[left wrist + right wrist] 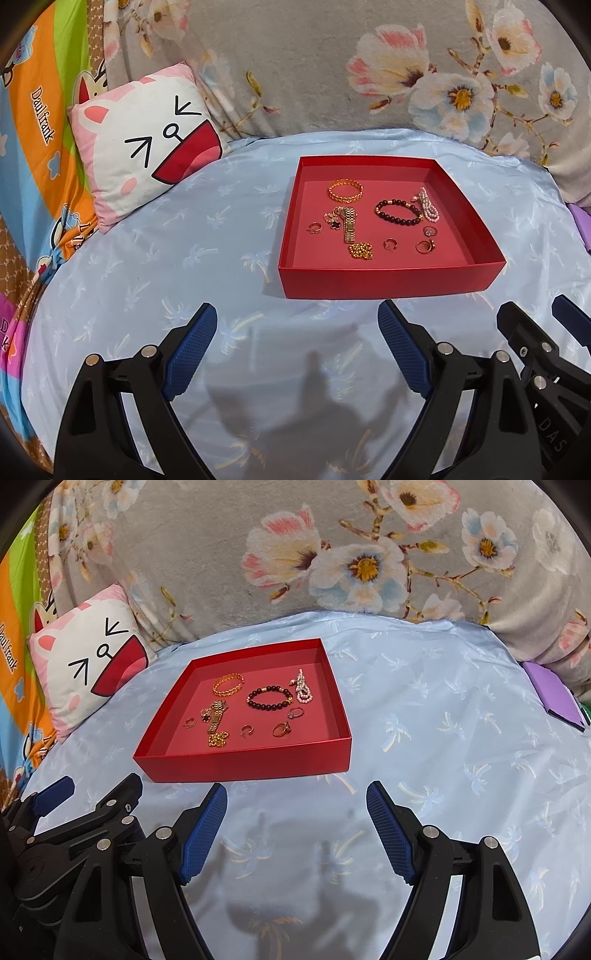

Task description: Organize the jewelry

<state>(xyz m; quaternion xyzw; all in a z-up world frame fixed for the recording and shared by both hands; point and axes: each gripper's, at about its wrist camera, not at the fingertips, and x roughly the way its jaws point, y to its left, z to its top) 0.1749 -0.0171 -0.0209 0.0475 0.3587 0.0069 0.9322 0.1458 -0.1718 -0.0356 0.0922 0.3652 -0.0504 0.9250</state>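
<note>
- Bed sheet (184,266), light blue with a palm print: one, spread under everything; a grey floral cover (314,66) bunched behind it.
- Cartoon-face pillow (147,147): one, at the far left edge of the sheet.
- Red tray (391,282): one, shallow and open-topped, lying flat on the sheet just ahead of both tools. All jewelry lies inside it.
- Left gripper (297,350): one, jaws spread wide, nothing held, low over bare sheet near the tray's front wall.
- Right gripper (297,830): one, jaws equally wide apart, empty, beside the left tool.
- Purple flat object (554,694): one, at the sheet's right edge; identity unclear.
- Bracelets: three. Gold link bracelet (345,190) at rear; dark bead bracelet (399,213) in the centre; pearl strand (428,208) looped just beside the bead bracelet.
- Gold watch (349,223): one, strap laid front to back.
- Gold chain (361,252): one, heaped near the front.
- Clover charm piece (333,218): one, touching the watch.
- Rings (424,246): four small ones counted, apart from each other; detail too small to confirm.
</note>
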